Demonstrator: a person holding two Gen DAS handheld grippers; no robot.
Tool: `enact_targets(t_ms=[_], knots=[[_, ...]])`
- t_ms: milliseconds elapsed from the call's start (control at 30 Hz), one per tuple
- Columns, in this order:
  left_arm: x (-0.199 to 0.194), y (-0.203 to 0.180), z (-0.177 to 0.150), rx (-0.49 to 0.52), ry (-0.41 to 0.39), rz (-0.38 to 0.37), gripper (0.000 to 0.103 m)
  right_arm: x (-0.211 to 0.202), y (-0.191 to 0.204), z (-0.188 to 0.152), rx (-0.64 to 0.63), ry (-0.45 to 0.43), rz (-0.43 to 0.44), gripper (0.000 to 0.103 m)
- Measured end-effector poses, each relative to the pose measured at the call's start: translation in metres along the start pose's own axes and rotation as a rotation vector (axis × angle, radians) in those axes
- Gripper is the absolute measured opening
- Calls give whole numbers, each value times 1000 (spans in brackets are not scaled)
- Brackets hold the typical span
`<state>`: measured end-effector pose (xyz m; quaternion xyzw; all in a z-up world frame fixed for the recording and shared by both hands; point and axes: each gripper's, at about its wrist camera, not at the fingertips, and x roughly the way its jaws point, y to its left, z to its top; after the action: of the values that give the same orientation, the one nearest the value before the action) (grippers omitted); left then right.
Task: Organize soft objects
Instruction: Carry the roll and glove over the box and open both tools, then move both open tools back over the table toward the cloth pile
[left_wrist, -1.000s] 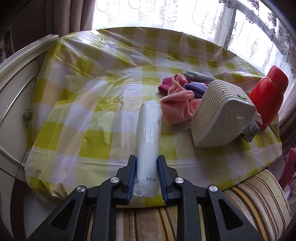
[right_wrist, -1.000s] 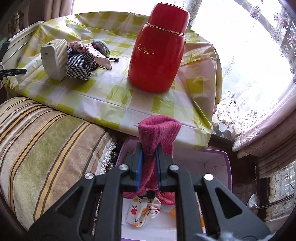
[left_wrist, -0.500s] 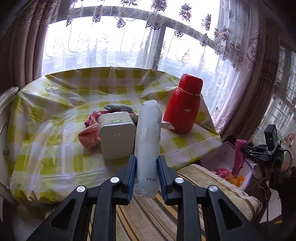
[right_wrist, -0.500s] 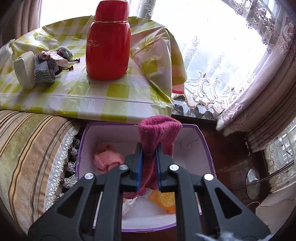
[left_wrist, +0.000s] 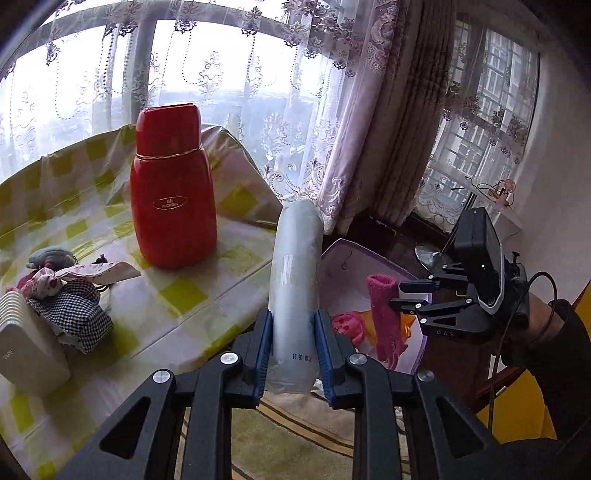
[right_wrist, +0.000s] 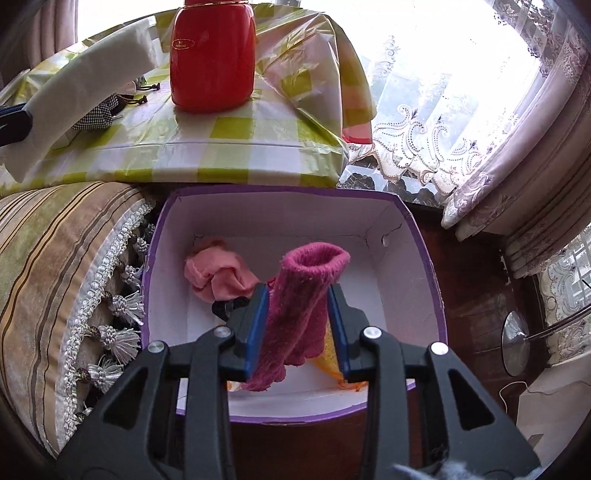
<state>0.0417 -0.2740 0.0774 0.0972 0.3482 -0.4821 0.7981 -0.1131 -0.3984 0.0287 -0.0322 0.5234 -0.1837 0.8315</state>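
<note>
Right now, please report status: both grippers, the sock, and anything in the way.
Right gripper opening over box, sock between its jaws. Left gripper shut on white pack. Nothing in the way; pink cloth already in box.

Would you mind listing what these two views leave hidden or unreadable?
- Box floor, right wrist view: partly hidden by the right gripper, whose jaws are opening around the magenta sock.
- Yellow item: mostly behind that sock and a jaw, so unidentifiable.
- Red flask top: cut off by the upper edge.
- White packet in the left gripper: contents unreadable through the wrapper.
</note>
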Motion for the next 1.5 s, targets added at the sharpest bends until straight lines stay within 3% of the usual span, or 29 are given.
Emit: enact_targets(t_ms=[100,400,467,567,700,767,1000,1267,1500], knots=[[31,-9,12,54,35,-22,24,-2,0,-2,6,-13,5,64],[106,-51,33,278,102,-54,29,4,21,-4,-65,-13,67,66],[122,-51,32,291,135,-14,45,6,24,-3,-70,-11,73,66],[128,-43,26,260,146,26,52,6,26,-1,-66,-19,81,66],[112,-29,23,202,110,38,54,4,30,6,-56,-53,84,66],[99,-23,21,178,71,60,60,2,34,12,-56,-80,89,67],[44,12,8,39,-64,68,61,-11,55,38,-55,-180,150,67],[-41,80,-23,-194,-221,241,61,-15,91,79,-61,-242,224,67],[-105,139,-59,-408,-335,344,61,-17,116,120,-29,-309,266,67]])
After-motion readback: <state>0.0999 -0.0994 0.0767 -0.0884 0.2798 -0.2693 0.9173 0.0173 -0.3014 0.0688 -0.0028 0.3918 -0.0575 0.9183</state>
